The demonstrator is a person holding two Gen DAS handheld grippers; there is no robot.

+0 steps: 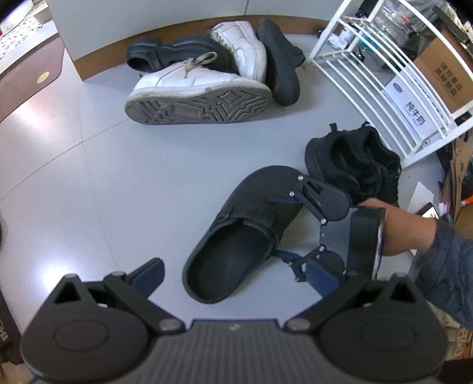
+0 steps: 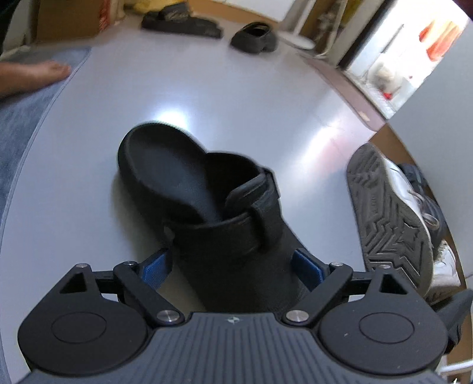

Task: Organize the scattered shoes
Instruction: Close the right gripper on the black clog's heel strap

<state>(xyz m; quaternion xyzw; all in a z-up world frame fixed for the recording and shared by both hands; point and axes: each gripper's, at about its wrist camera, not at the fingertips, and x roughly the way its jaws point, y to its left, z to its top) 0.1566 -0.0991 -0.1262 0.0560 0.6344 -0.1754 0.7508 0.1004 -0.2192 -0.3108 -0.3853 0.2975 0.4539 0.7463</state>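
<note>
Pale grey floor (image 1: 147, 183) fills both views, and shoes are scattered over it. One black clog (image 1: 236, 236) lies upright at the centre, its open heel toward the left wrist camera. The right gripper (image 1: 288, 229) is seen straddling the clog's toe end, one blue-padded finger on either side; its jaws stand wide, and the pads are not shown pressing on the shoe. A hand (image 1: 396, 227) in a dark sleeve is seen behind that gripper. The left gripper (image 1: 236, 274) is held above the floor near the clog's heel, its jaws spread wide and nothing between them.

Against the far wall a heap of four shoes is counted: two white sneakers (image 1: 195, 88), one tipped on its side with the tread exposed, and two black shoes (image 1: 280, 65). One pair of black lace-up sneakers (image 1: 354, 165) sits just beside the clog's toe, at the foot of one white rack (image 1: 384, 73).

From the right wrist camera, the same clog (image 2: 207, 201) is shown between the right gripper's (image 2: 233, 265) fingers, and farther off one black shoe (image 2: 254, 38) and dark slippers (image 2: 180, 22), whose number cannot be told. One bare foot (image 2: 35, 76) rests on a blue mat.
</note>
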